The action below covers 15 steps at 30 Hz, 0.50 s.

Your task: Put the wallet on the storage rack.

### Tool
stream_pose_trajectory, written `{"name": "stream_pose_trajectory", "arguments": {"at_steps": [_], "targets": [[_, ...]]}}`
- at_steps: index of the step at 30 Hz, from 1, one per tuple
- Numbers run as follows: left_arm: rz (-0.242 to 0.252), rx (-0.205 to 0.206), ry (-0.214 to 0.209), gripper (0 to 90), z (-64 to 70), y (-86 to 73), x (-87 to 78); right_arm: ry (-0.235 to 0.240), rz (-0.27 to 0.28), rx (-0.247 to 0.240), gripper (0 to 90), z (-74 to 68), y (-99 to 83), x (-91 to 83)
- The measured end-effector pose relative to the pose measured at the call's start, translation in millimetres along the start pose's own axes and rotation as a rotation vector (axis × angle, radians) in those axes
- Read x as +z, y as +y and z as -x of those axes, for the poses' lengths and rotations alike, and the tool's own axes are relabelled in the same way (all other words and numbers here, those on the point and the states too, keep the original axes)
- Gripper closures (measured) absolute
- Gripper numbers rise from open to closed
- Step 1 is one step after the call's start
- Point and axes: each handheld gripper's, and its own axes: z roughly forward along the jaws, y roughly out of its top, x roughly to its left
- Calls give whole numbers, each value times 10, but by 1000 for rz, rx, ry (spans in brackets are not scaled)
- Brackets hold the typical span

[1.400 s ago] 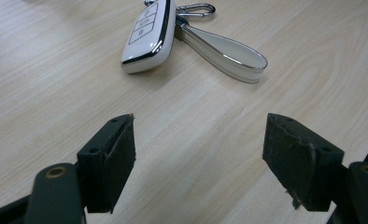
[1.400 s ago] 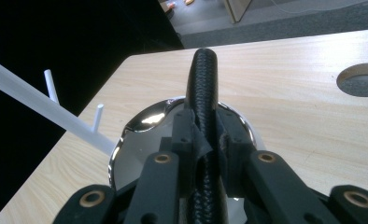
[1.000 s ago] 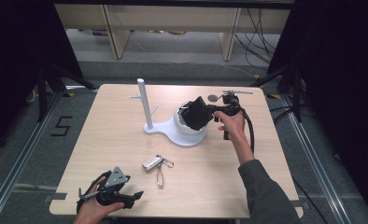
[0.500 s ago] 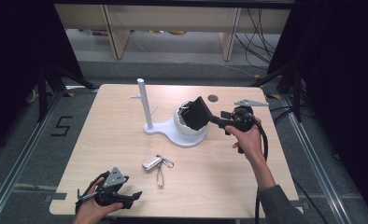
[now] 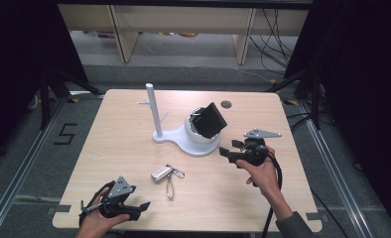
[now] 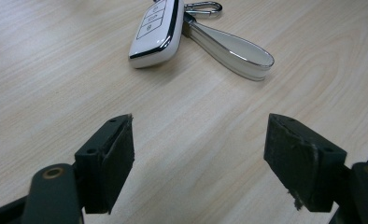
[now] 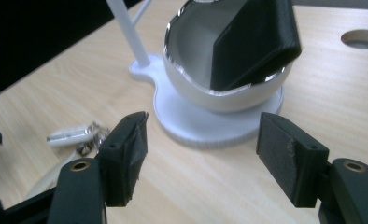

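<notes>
- High view: the right gripper is held with fingers spread, empty, beside the white bowl containing a black wallet.
- The left gripper is held with fingers parted near the car key on the worktop.

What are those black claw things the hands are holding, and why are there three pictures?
Those are grabbing tools, one in each of a person's hands. The left gripper and right gripper both have their jaws open and hold nothing. One picture comes from a camera up high, looking down at the light wooden table. The other two come from small cameras riding on each tool, looking along its black jaws. On the table lie a white car key with a looped strap and a white stand with a tall post and a bowl. A black wallet-like thing leans inside the bowl.
</notes>
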Motion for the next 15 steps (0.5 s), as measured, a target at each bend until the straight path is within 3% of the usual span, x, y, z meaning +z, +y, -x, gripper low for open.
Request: {"name": "stream_pose_trajectory", "arguments": {"at_steps": [2, 4, 5, 6, 7, 9, 10, 11, 14, 15], "targets": [[-22, 26, 0, 239, -14, 5, -9, -5, -1, -13, 345, -48, -91, -4], [-23, 24, 2, 239, -10, 4, -5, 12, -24, -31, 343, -56, -163, -5], [-24, 25, 3, 239, -9, 3, -4, 16, -35, 0, 340, -92, -196, -10], [-22, 25, 5, 239, -9, 2, -3, 17, -31, -34, 339, -74, -216, 2], [-23, 27, 6, 239, -8, 0, -5, 15, -28, -38, 336, -83, -238, 14], [-24, 28, 7, 238, -10, -1, -7, 35, -46, -28, 333, -113, -284, 34], [-24, 30, 9, 238, -14, 0, -7, 39, -54, 8, 330, -160, -319, 30], [-3, -4, 10, 238, 6, -5, 10, 48, -48, -10, 329, -164, -354, 30], [-27, 28, 5, 237, -24, 2, 2, 62, -64, -41, 325, -160, -465, 25], [-21, 20, 12, 237, -18, 5, 6, 63, -68, -33, 322, -178, -504, 29]]}}
